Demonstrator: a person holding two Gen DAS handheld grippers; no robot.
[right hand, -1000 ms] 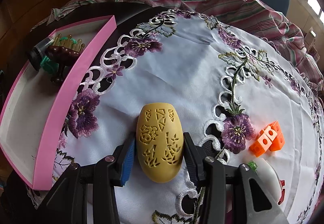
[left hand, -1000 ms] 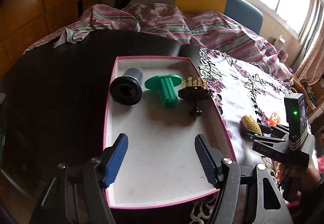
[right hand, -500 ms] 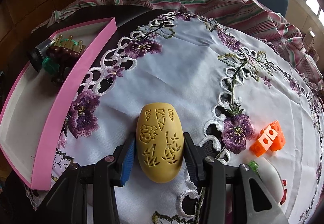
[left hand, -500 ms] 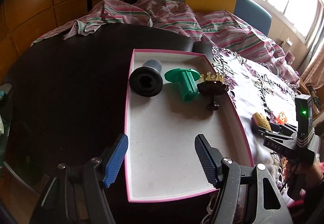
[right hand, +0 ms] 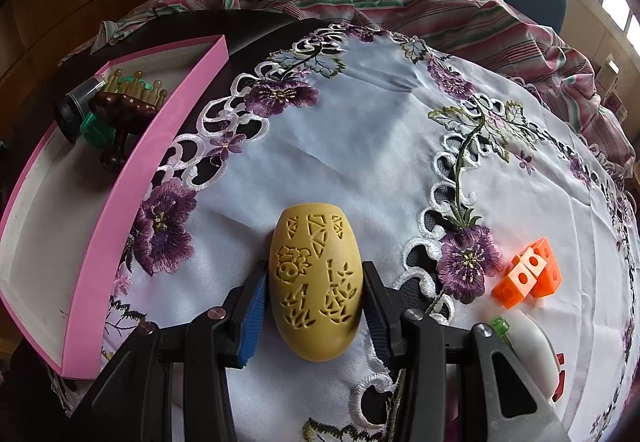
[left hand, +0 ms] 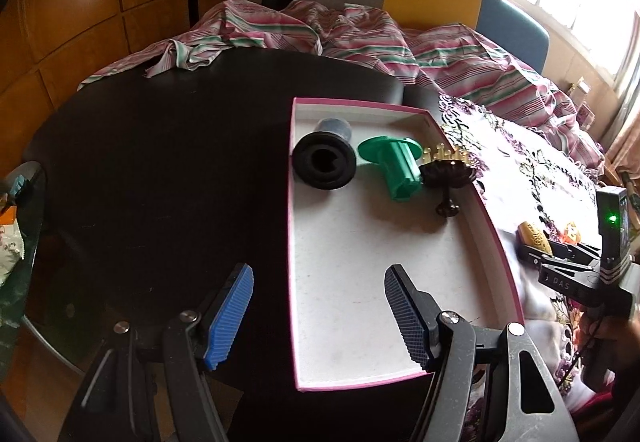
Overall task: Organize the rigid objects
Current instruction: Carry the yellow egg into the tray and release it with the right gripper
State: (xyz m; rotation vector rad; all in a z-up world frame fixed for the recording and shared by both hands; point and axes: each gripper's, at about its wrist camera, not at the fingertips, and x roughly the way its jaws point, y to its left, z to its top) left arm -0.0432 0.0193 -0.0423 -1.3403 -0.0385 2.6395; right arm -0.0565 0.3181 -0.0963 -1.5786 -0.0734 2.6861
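Note:
A pink-rimmed white tray (left hand: 392,380) (right hand: 116,210) holds a black spool (left hand: 325,159), a green spool (left hand: 394,162) and a dark brown stand with golden pegs (left hand: 447,173) (right hand: 122,110) at its far end. My left gripper (left hand: 318,316) is open and empty, straddling the tray's near left rim. My right gripper (right hand: 314,296) is shut on a yellow carved egg-shaped object (right hand: 316,282) resting on the embroidered white cloth (right hand: 360,130); the egg also shows in the left wrist view (left hand: 532,238).
An orange block cluster (right hand: 528,272) lies on the cloth to the right. A white object with a green tip (right hand: 528,342) sits at the near right. The tray lies on a dark round table (left hand: 160,170). A striped blanket (left hand: 360,38) is piled behind.
My left gripper has swung left, so the tray now sits further right in its view. My right gripper and the egg have not moved.

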